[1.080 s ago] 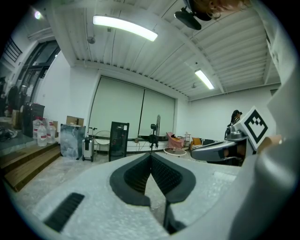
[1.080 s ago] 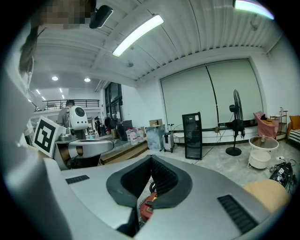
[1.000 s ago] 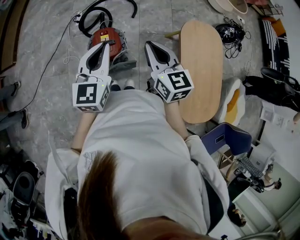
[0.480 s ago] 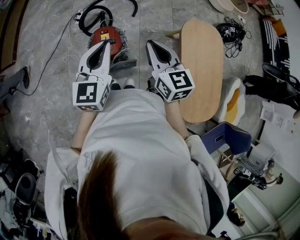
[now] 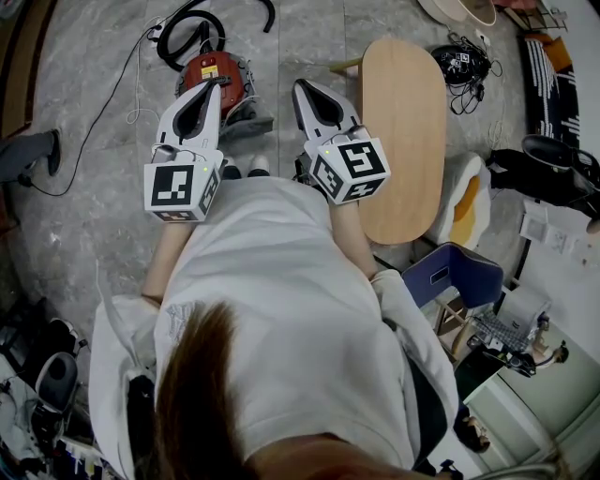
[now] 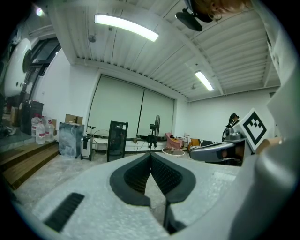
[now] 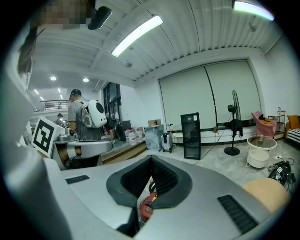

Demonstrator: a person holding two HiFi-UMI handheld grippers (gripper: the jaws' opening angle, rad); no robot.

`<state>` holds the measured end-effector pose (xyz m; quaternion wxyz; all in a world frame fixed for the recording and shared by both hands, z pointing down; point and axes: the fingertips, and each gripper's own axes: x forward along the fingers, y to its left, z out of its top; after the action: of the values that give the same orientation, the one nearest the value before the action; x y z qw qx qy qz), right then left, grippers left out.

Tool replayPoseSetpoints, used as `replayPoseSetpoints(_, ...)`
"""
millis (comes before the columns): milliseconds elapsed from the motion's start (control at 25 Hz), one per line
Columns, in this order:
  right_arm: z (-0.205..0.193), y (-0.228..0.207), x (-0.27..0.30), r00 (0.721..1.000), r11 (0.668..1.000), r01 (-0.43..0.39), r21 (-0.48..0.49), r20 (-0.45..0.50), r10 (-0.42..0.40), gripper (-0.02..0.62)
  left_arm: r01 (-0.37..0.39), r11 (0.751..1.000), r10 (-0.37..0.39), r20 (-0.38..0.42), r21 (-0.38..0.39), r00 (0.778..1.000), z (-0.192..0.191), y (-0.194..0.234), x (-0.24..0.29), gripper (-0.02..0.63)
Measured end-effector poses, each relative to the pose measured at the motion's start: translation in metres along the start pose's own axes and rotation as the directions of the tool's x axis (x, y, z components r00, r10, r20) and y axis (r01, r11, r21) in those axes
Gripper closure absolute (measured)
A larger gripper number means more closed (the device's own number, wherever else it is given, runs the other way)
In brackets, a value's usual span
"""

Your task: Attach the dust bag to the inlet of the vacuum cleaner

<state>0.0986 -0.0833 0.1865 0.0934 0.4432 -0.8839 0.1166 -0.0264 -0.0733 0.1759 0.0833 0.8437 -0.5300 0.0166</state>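
Almost nothing has changed over the last second. The left gripper [image 5: 215, 89] and the right gripper [image 5: 300, 87] hang where they were, side by side in front of the person's waist and pointing nearly level. In each gripper view the fingers are clenched tip to tip with nothing between them. The only shifts in the head view are a slight nudge of the framing and a bystander's shoe [image 5: 30, 153] moving at the left edge of the floor. The red vacuum cleaner [image 5: 216, 73] sits on the floor just past the person's feet, under and beyond the left gripper's tip, with its black hose [image 5: 186, 28] coiled behind it. It also shows through the gap below the right gripper's fingers [image 7: 148, 207]. A grey part at its near end [image 5: 247, 120] may be a cover or the bag area, but it is too small to tell. No dust bag can be made out anywhere, and the inlet cannot be seen. The stillness therefore fits either a bag already seated inside or one not yet in hand. The wooden table [image 5: 405, 131] stands to the right, apart from the vacuum cleaner.
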Motion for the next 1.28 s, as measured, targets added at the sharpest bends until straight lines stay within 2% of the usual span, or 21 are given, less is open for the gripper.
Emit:
replayPoseSetpoints(880,0.001,0.003,0.001,1.000,1.000,0.006,-0.007,-0.007,-0.006,0.594,0.011,1.000,-0.011,-0.008,-0.008,1.000,-0.001,0.002,-0.001,0.589)
replayPoseSetpoints(1280,0.004,0.009,0.011,1.000,1.000,0.015,-0.009,-0.003,-0.015,0.594,0.008,1.000,-0.008,-0.021,-0.001,1.000,-0.002,0.019,-0.004,0.589)
